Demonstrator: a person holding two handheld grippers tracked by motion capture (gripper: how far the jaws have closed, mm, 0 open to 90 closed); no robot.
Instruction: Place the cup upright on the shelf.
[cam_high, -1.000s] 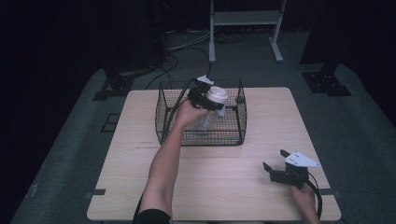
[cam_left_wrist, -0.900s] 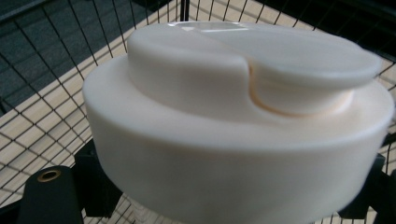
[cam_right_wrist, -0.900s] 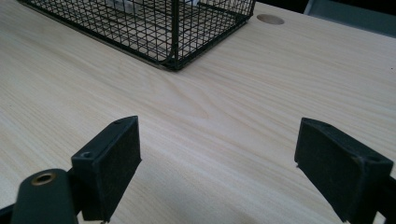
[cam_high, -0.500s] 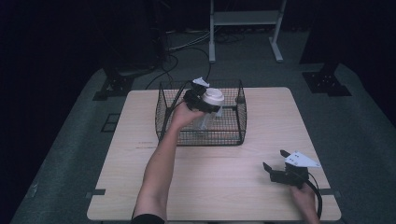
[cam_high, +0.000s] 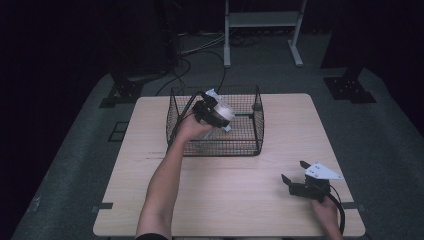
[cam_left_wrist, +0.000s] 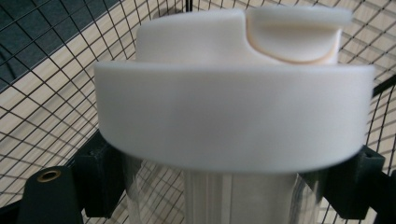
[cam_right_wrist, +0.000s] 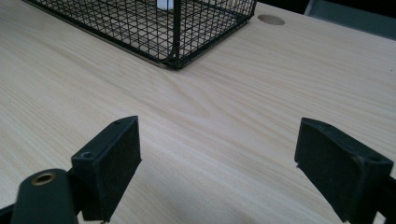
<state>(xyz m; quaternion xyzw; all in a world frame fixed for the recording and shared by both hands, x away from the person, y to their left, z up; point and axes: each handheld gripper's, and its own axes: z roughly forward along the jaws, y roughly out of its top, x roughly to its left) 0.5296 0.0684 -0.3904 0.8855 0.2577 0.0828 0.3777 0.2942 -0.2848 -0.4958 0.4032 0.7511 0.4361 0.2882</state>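
A clear bottle with a wide white lid (cam_high: 223, 115) (cam_left_wrist: 233, 116) hangs tilted inside the top of the black wire basket (cam_high: 258, 117). My left gripper (cam_high: 216, 116) (cam_left_wrist: 233, 191) is shut on the bottle's clear body just under the lid, one black jaw on each side. The basket's mesh (cam_left_wrist: 46, 93) lies close behind the bottle. My right gripper (cam_high: 293, 171) (cam_right_wrist: 217, 163) rests at the table's front right, jaws wide open with bare wood between them.
The basket (cam_right_wrist: 177, 28) stands at the back middle of the light wooden table (cam_high: 240, 190), its near corner ahead of the right gripper. A round hole (cam_right_wrist: 271, 19) sits in the tabletop beyond it. Dark floor with cables and a white stand (cam_high: 260, 20) lies behind.
The left hand has sunk a little with the bottle, down into the basket's opening, and the bottle has tilted. The right gripper has stayed put.
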